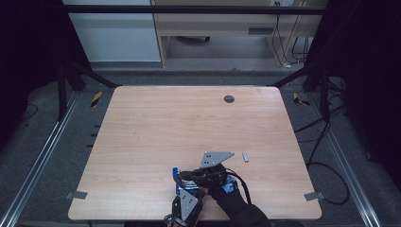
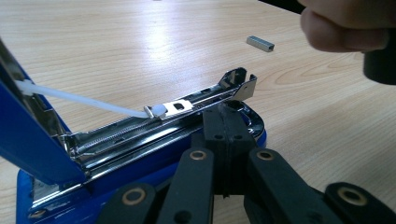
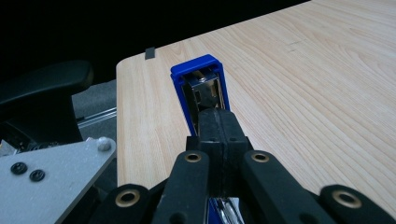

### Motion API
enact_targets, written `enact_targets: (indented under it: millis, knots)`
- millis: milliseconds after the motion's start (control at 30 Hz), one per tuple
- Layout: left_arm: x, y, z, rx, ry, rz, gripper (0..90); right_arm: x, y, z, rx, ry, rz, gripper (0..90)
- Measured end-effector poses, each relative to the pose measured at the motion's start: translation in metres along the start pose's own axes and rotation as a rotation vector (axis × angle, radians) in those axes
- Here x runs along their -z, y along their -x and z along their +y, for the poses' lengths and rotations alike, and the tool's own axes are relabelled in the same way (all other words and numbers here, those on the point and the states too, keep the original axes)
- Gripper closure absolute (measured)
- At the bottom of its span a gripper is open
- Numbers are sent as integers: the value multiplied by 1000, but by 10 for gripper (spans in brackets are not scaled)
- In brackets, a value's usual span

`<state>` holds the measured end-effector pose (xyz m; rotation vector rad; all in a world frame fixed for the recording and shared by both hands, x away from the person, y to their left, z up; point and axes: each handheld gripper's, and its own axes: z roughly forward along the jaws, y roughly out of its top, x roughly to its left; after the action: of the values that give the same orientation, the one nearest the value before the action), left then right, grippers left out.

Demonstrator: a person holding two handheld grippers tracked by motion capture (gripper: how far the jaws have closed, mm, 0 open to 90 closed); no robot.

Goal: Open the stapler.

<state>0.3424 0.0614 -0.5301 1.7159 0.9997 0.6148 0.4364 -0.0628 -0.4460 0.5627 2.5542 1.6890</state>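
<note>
I hold the opened blue metal stapler (image 2: 140, 140) steady, both grippers closed, empty; next, load the small grey staple strip (image 2: 260, 43) lying right.

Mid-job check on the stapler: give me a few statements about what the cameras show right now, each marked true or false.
1. The blue stapler is hinged open, its metal magazine exposed. True.
2. A strip of staples lies inside the magazine. False: it lies on the wooden table, apart from the stapler.
3. The left gripper has its jaws together, at the stapler's front end. True.
4. The right gripper has its jaws wide open. False: they are together, over the stapler's raised blue top.
5. The stapler sits at the table's far edge. False: it sits near the person's edge.
</note>
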Motion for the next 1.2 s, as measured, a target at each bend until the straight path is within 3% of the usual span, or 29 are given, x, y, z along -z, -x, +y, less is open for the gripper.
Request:
enact_targets:
  millis: [633, 767, 1200]
  knots:
    - [0, 0, 0, 0, 4, 3, 898, -10, 0, 3, -8, -9, 20, 900]
    - [0, 1, 0, -1, 5, 3, 898, -16, 0, 2, -2, -37, 26, 900]
    - [0, 1, 0, -2, 6, 5, 898, -22, 0, 4, -4, -55, 33, 900]
